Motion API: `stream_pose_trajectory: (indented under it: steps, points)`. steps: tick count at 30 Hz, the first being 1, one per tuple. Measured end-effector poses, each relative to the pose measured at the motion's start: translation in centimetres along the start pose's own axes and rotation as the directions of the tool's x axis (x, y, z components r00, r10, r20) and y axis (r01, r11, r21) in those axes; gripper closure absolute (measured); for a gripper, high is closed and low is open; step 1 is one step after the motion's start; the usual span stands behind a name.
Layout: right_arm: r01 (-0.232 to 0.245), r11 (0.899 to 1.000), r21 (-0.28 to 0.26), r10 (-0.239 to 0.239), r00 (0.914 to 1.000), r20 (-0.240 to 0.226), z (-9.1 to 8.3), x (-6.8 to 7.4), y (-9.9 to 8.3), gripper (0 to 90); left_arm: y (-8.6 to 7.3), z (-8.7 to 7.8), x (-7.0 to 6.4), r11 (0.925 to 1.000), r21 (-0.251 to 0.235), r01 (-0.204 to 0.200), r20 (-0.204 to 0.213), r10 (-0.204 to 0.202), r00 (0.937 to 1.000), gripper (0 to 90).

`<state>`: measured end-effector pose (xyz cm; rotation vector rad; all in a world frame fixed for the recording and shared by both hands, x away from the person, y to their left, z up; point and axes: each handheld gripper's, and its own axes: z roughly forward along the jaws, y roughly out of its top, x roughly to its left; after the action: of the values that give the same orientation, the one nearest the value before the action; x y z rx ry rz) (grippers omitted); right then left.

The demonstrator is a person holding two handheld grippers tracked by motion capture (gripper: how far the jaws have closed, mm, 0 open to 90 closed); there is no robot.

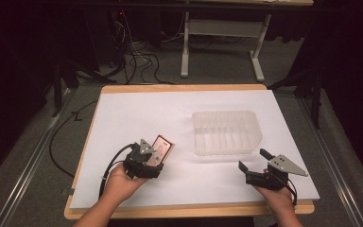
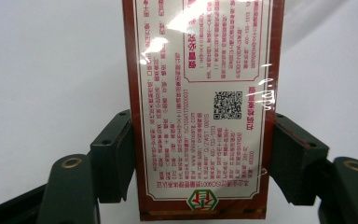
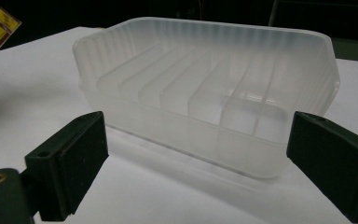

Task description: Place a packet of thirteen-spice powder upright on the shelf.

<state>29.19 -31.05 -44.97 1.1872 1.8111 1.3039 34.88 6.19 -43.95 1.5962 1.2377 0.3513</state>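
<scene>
Red packet (image 2: 200,107) clamped in left gripper (image 1: 152,158) fingers; ribbed clear tray (image 1: 226,132) empty mid-bench; right gripper (image 1: 254,161) fingers spread wide, holding nothing, near front edge

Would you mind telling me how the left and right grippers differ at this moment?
The left gripper is shut on the red packet; the right gripper is open and holds nothing. The left points at the packet, the right at the clear tray. Both are hand-held over the white sheet.

Lab or recording studio: dark curtained surroundings, grey carpet floor (image 1: 38,156), loose cables (image 1: 137,59) and a white desk frame (image 1: 222,42) far beyond the fingers, wooden table (image 1: 189,208) covered by white sheet (image 1: 170,113).
</scene>
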Motion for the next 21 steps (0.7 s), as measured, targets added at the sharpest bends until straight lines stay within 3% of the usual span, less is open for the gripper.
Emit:
stream_pose_trajectory:
  steps: [2,7,12,15,17,21]
  points:
    - [0.004,1.0,-0.01,-0.004,1.0,-0.002,-0.1,0.0,0.0,7.9,-0.4,-0.2,-0.2,0.9986,-0.039,0.036,0.01,-0.035,0.9993,33.0]
    - [-0.004,1.0,0.0,0.004,1.0,0.006,0.0,-0.1,0.0,10.0,-1.1,-0.5,-0.3,0.9938,-0.099,0.05,0.029,-0.047,0.9985,33.0]
    - [-0.01,1.0,-0.015,0.01,0.9999,0.006,-0.2,-0.2,0.1,10.5,-1.2,-1.4,-0.4,0.9833,-0.168,0.07,0.072,-0.058,0.9957,33.0]
    - [-0.019,1.0,-0.01,0.019,0.9997,-0.011,-0.1,-0.2,0.2,10.4,-1.2,-1.7,-0.4,0.9768,-0.167,0.134,0.1,-0.118,0.9879,32.9]
    - [-0.023,1.0,-0.004,0.022,0.9994,-0.025,0.0,0.0,0.4,10.3,-1.2,-1.8,-0.4,0.9712,-0.184,0.151,0.107,-0.133,0.9854,32.9]
    - [0.008,1.0,-0.002,-0.008,0.9991,-0.041,-0.2,1.0,0.9,9.3,-1.2,-2.1,-0.7,0.9627,-0.231,0.141,0.118,-0.116,0.9862,32.9]
